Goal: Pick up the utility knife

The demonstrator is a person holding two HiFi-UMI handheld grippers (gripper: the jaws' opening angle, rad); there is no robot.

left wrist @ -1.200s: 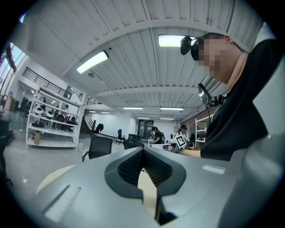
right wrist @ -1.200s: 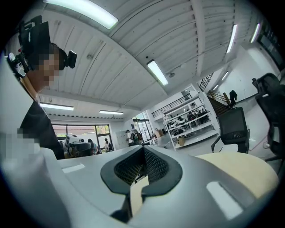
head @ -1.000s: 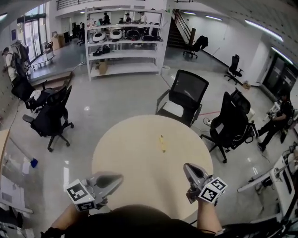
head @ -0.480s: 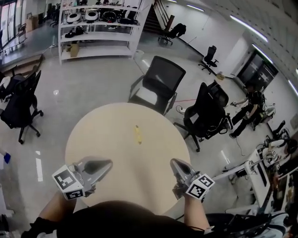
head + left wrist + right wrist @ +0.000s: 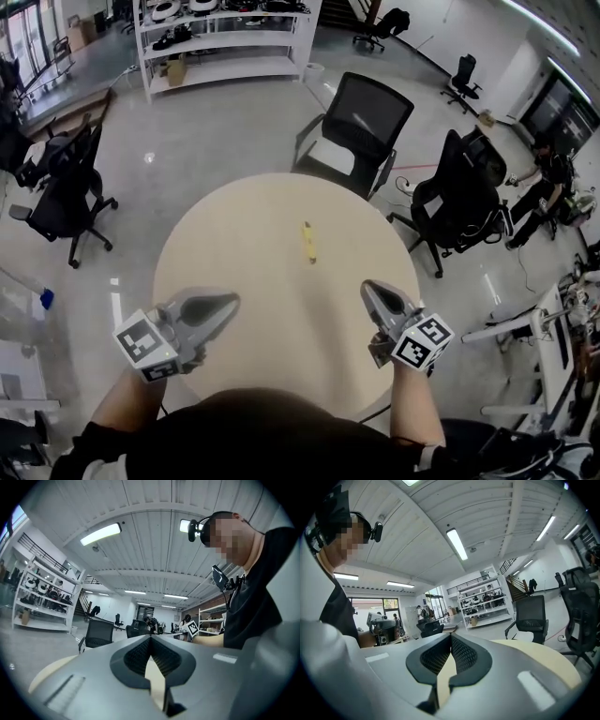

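Note:
A small yellow utility knife (image 5: 307, 242) lies near the middle of the round beige table (image 5: 234, 225). My left gripper (image 5: 232, 301) hovers over the table's near left part, well short of the knife, with its jaws shut and nothing between them. On the near right, my right gripper (image 5: 367, 285) is likewise shut and empty, also apart from the knife. Each gripper's own view shows its jaws meeting at the tip: the left gripper (image 5: 150, 637) and the right gripper (image 5: 451, 636). The knife is in neither gripper view.
Two black office chairs (image 5: 361, 127) (image 5: 459, 202) stand at the table's far and right sides. Another chair (image 5: 66, 187) is off to the left. A white shelf rack (image 5: 225, 37) stands far behind. A person (image 5: 544, 178) is at the right edge.
The head view has swung, so the table and knife sit differently in the picture. Both grippers stay shut over the near part of the table; the left one has drawn slightly nearer the knife.

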